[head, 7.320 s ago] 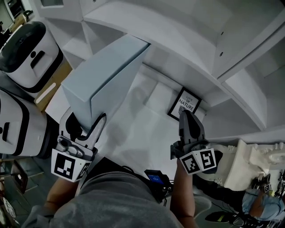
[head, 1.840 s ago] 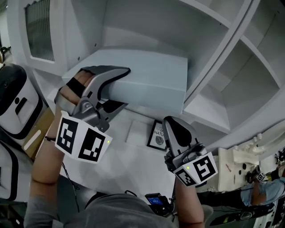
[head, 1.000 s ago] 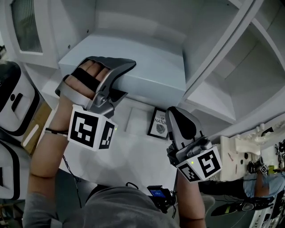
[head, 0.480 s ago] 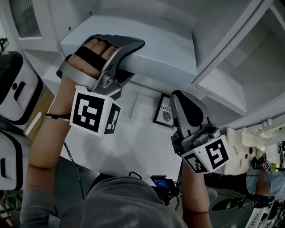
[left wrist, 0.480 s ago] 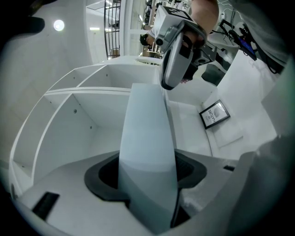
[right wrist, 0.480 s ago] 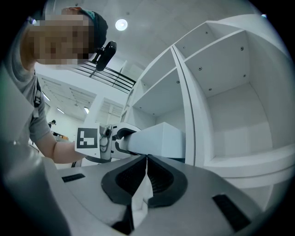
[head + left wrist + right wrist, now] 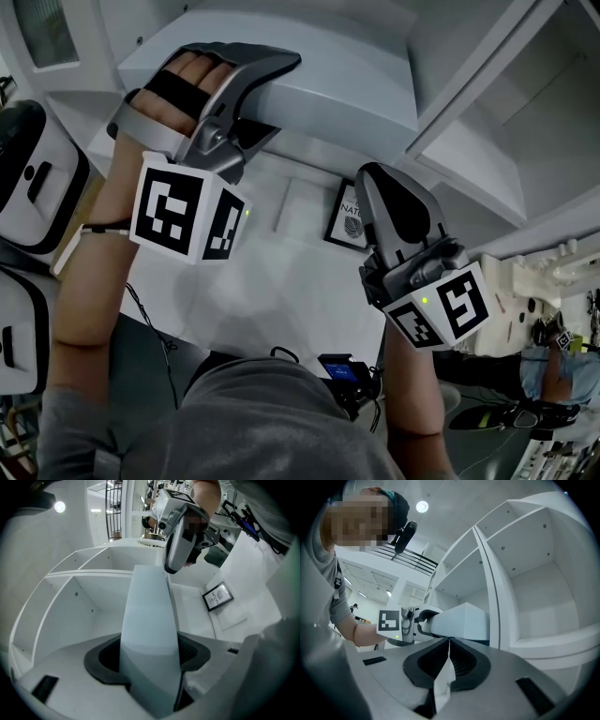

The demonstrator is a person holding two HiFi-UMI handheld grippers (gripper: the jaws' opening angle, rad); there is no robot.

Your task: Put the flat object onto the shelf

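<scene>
The flat object is a pale blue-grey box (image 7: 342,84). It lies level at the mouth of a white shelf compartment (image 7: 469,141). My left gripper (image 7: 281,94) is shut on the box's near edge, one jaw above and one below; in the left gripper view the box (image 7: 150,630) fills the gap between the pads. My right gripper (image 7: 375,183) hangs apart, below and right of the box, with its jaws together. From the right gripper view (image 7: 449,641) the box (image 7: 461,620) and the left gripper (image 7: 410,620) appear ahead.
A black-framed picture (image 7: 349,214) and a white sheet (image 7: 295,202) lie on the white table below the box. White machines (image 7: 33,178) stand at the left. More shelf compartments (image 7: 534,573) open to the right, beyond an upright divider (image 7: 490,597).
Since the oldest frame the left gripper has lifted the box off the table and turned it level at the shelf. Over the last second both grippers hold nearly still.
</scene>
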